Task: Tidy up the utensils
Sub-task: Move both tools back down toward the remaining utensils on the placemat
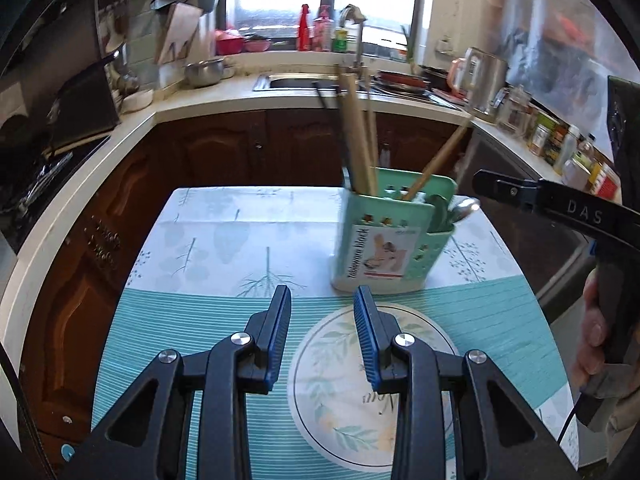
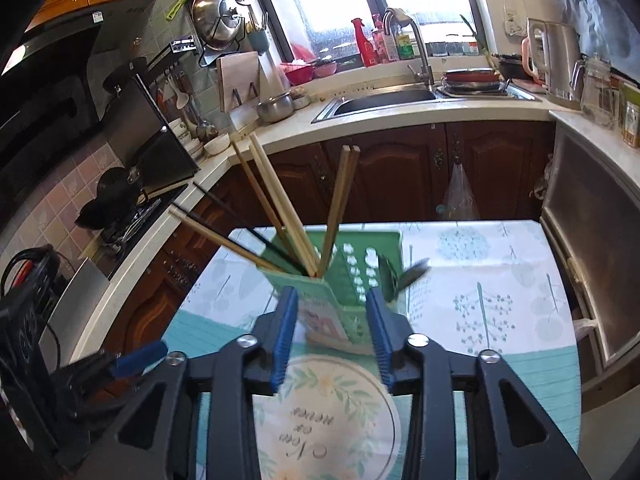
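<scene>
A: Where the left gripper (image 1: 322, 300) hangs over the striped mat, its blue fingers (image 1: 280, 332) stand apart with nothing between them, low above the round leaf print on the tablecloth (image 1: 192, 248)

B: And the right one?

A: The right gripper (image 2: 332, 300) is spread too, its pads (image 2: 285, 336) either side of the near end of the green utensil holder (image 2: 352, 280), though I cannot tell whether they touch it. From the left view the right gripper (image 1: 486, 184) pokes in from the side, just beside the holder's rim, with a hand (image 1: 596, 328) wrapped on its handle.

B: Where does the holder sit?

A: The green utensil holder (image 1: 384, 248) stands upright on the tablecloth, just beyond the mat, a printed label facing the left camera. Chopsticks (image 1: 356, 136) stick up out of its taller compartment, fanning outward; the same chopsticks (image 2: 280, 208) lean toward the stove side in the right view. Spoons (image 1: 460, 208) rest in the lower compartment.

B: Behind it?

A: Dark wooden cabinets (image 2: 400, 168), then the counter with the sink (image 2: 380, 100) and tap under the window
</scene>
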The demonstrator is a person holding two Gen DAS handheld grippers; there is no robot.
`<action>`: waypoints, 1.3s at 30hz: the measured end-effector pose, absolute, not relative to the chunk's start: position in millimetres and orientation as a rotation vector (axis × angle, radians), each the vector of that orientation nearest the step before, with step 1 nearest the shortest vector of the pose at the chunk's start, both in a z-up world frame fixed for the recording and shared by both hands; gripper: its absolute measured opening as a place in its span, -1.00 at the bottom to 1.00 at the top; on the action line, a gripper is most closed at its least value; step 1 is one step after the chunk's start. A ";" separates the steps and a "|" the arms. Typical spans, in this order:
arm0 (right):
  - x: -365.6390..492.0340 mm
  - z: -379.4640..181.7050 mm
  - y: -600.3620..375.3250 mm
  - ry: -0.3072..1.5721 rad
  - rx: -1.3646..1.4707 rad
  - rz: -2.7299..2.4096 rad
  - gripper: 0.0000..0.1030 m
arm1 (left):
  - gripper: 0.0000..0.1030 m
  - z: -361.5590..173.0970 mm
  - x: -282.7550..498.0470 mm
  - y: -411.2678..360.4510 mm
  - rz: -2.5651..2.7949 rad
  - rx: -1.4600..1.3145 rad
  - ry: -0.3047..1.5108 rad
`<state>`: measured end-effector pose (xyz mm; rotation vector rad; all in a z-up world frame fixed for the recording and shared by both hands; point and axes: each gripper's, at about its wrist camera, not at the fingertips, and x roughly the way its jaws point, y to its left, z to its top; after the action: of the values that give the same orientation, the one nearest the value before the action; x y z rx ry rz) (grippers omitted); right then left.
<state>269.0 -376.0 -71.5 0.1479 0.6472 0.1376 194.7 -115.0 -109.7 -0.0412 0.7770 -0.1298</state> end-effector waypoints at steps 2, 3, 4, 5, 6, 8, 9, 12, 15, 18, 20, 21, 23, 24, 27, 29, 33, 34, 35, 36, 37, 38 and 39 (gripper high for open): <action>281.0 -66.4 -367.1 0.638 0.140 0.122 -0.27 | -0.40 -107.8 207.5 -108.5 -0.102 -0.062 0.795; 287.9 -64.4 -363.7 0.635 0.140 0.105 -0.27 | -0.40 -106.3 215.2 -104.8 -0.091 -0.077 0.794; 294.0 -64.1 -360.9 0.636 0.142 0.087 -0.27 | -0.40 -104.0 221.7 -103.9 -0.086 -0.085 0.792; 299.9 -64.6 -358.2 0.639 0.145 0.071 -0.27 | -0.40 -101.7 229.2 -102.1 -0.083 -0.098 0.786; 306.2 -65.8 -355.8 0.642 0.145 0.054 -0.27 | -0.40 -99.5 237.1 -100.7 -0.086 -0.109 0.780; 318.4 -69.5 -352.1 0.643 0.146 0.022 -0.28 | -0.40 -97.0 251.0 -99.5 -0.079 -0.120 0.773; 323.5 -71.5 -352.3 0.642 0.148 0.012 -0.28 | -0.40 -95.8 257.6 -99.7 -0.081 -0.125 0.770; 341.7 -78.0 -351.7 0.641 0.167 -0.021 -0.53 | -0.40 -95.2 269.9 -97.2 -0.083 -0.149 0.764; 356.8 -86.3 -350.1 0.637 0.183 -0.025 -0.77 | -0.40 -96.6 274.7 -94.9 -0.084 -0.155 0.757; 365.6 -86.4 -334.0 0.592 0.110 -0.032 -0.83 | -0.40 -101.8 275.0 -91.4 -0.078 -0.148 0.759; 366.6 -81.0 -319.3 0.562 0.046 -0.032 -0.87 | -0.40 -107.5 275.9 -87.4 -0.077 -0.147 0.769; 367.0 -78.1 -306.7 0.560 0.002 -0.040 -0.87 | -0.40 -110.8 276.9 -84.9 -0.075 -0.149 0.777; 370.2 -72.0 -289.6 0.563 -0.059 -0.047 -0.88 | -0.40 -115.1 276.5 -80.5 -0.071 -0.160 0.788; 374.6 -67.4 -276.5 0.563 -0.117 -0.057 -0.88 | -0.40 -117.7 276.8 -77.5 -0.070 -0.168 0.793; 386.3 -61.3 -245.2 0.600 -0.217 -0.062 -0.88 | -0.40 -122.5 275.7 -72.4 -0.063 -0.169 0.796; 399.3 -60.4 -222.0 0.651 -0.249 -0.048 -0.87 | -0.40 -124.7 275.3 -70.7 -0.061 -0.167 0.800; 417.0 -55.5 -193.7 0.697 -0.216 0.009 -0.82 | -0.40 -124.1 273.5 -68.4 -0.066 -0.171 0.802; 418.0 -52.2 -189.6 0.691 -0.197 0.017 -0.75 | -0.40 -123.2 273.1 -68.2 -0.066 -0.172 0.800; 417.8 -48.1 -187.0 0.684 -0.173 0.029 -0.65 | -0.39 -122.3 272.5 -68.2 -0.067 -0.171 0.797; 415.7 -44.9 -185.8 0.678 -0.156 0.041 -0.59 | -0.39 -121.5 272.0 -68.7 -0.068 -0.170 0.795; 414.3 -41.3 -185.2 0.674 -0.146 0.048 -0.51 | -0.39 -120.4 271.6 -69.3 -0.072 -0.169 0.793; 412.5 -35.6 -184.3 0.666 -0.130 0.061 -0.50 | -0.39 -119.4 271.0 -70.2 -0.074 -0.165 0.789; 410.3 -29.6 -183.5 0.656 -0.118 0.078 -0.50 | -0.39 -118.0 270.2 -71.8 -0.075 -0.160 0.785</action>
<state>410.3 -183.5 -29.6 -0.1181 0.6561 0.0782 270.2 -71.8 -118.0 -0.1599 0.7853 -0.0750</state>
